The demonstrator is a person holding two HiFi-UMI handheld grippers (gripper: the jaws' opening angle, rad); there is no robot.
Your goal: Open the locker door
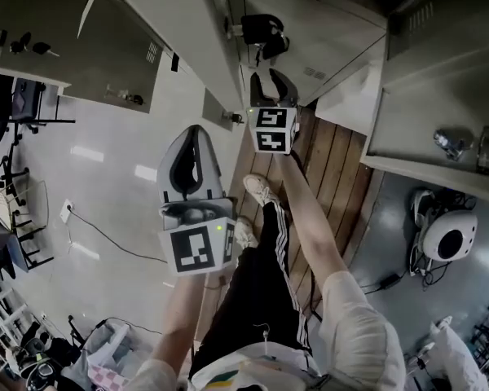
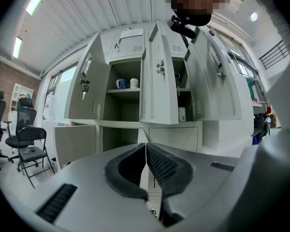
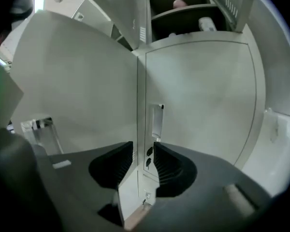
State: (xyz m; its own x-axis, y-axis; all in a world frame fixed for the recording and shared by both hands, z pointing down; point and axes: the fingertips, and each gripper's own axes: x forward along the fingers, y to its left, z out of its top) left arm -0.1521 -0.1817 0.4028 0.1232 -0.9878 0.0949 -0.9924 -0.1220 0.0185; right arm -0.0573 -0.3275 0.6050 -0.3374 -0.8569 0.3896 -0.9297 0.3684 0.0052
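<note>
In the right gripper view the free edge of a grey locker door [image 3: 140,129] stands upright between the jaws of my right gripper [image 3: 143,161]. The jaws are apart and the pads [image 3: 166,166] do not press on the edge. A narrow handle strip [image 3: 156,122] and two small holes sit just above the jaws. The door's broad face [image 3: 82,95] spreads to the left. In the head view the right gripper [image 1: 273,84] reaches forward to the locker bank. My left gripper [image 1: 187,149] hangs back over the floor, shut and empty, and points at the lockers [image 2: 146,146].
The locker bank [image 2: 154,81] has several upper doors swung open, with mugs [image 2: 126,83] on one shelf. A closed door panel [image 3: 208,95] lies right of the held edge. Wooden planks [image 1: 334,169], office chairs [image 2: 29,149] and a white helmet [image 1: 448,239] surround the person's legs [image 1: 265,243].
</note>
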